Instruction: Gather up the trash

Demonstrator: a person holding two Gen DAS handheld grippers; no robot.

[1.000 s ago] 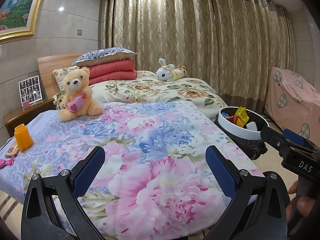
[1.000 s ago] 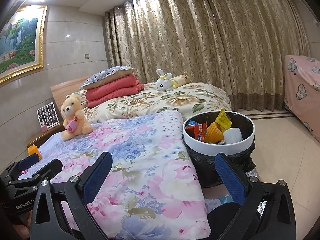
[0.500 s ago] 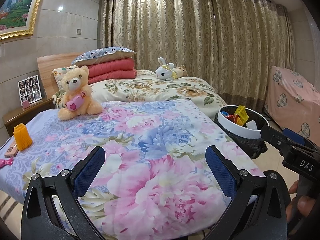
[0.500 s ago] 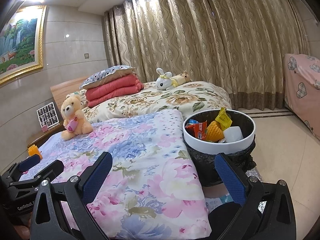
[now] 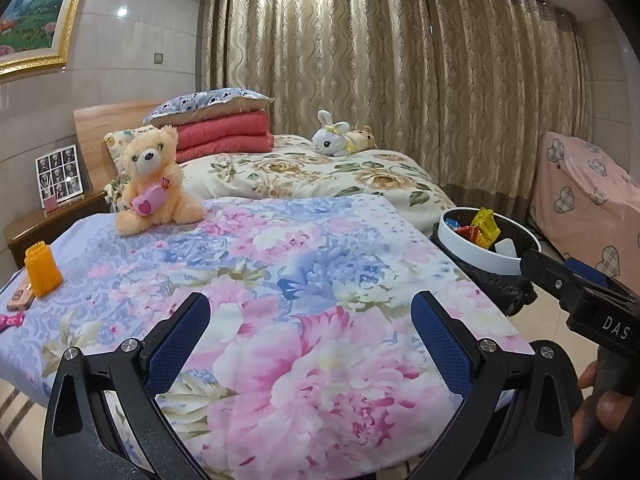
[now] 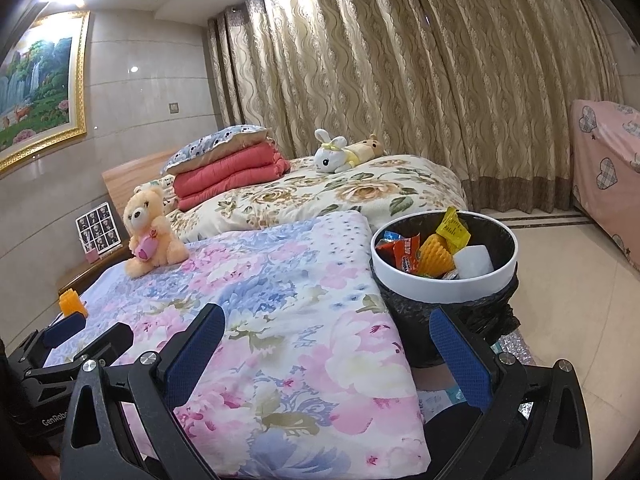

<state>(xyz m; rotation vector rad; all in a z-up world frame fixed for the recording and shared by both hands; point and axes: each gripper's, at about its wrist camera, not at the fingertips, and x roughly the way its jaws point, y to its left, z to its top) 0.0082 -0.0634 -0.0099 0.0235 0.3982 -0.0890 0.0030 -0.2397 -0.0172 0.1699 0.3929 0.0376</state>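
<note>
A white-rimmed bin lined with a black bag stands on the floor by the bed's right corner, also in the left wrist view as the bin. It holds red and yellow wrappers, an orange ridged piece and a white block. My left gripper hovers open over the floral quilt with nothing between its fingers. My right gripper is open too, empty, above the quilt's corner just before the bin. An orange ridged object stands at the quilt's left edge.
A teddy bear sits on the quilt; a phone and pink item lie at its left edge. A rabbit plush, folded red blankets, a nightstand, curtains and pink-covered furniture surround the bed.
Both grippers have stayed open and empty. The views have shifted only slightly, with the bin a little further off in the right wrist view.
</note>
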